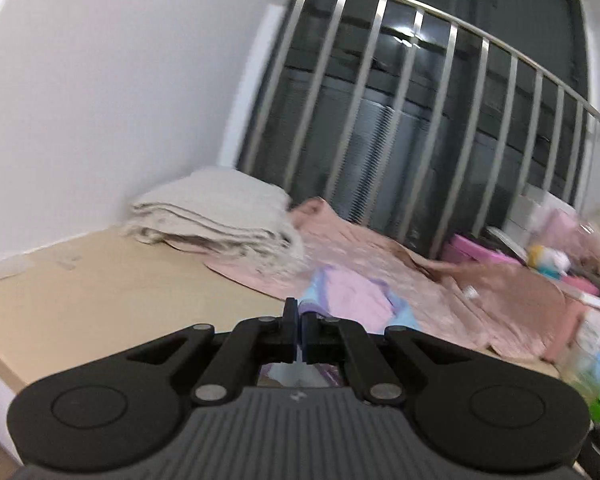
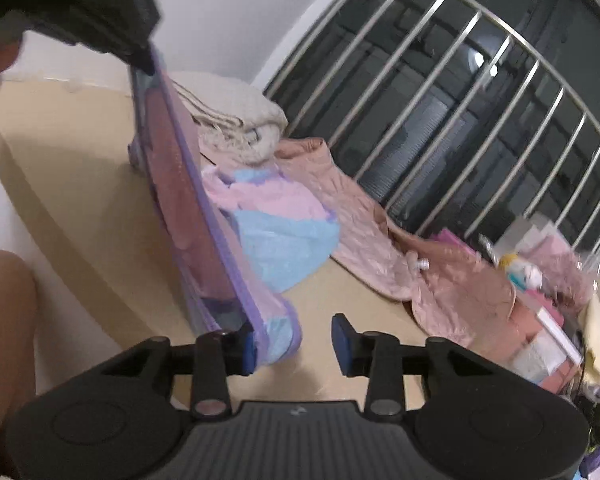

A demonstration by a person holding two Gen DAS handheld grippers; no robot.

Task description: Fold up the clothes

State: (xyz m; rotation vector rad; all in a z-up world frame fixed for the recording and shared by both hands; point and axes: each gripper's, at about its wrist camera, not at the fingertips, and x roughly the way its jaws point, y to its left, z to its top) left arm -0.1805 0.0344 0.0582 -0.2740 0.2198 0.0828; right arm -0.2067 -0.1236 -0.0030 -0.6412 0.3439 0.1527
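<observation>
A pastel garment [image 2: 276,240] in pink, blue and purple lies partly on the tan table [image 2: 340,292]. One purple-trimmed edge is stretched up to my left gripper [image 2: 140,56] at the upper left, which is shut on it. In the left wrist view the left gripper [image 1: 298,308] has its fingers pressed together, with the garment [image 1: 356,296] showing under and beyond them. My right gripper [image 2: 296,340] stands open low over the table. The garment's lower corner hangs just in front of its left finger [image 2: 248,344]; the pads do not press on it.
A folded beige blanket [image 1: 220,216] sits at the back by the white wall, on a pink quilted cloth [image 1: 380,256] spread along the metal railing [image 1: 420,120]. Boxes and bottles [image 2: 532,264] crowd the right end. A person's knee [image 2: 4,320] is at the left edge.
</observation>
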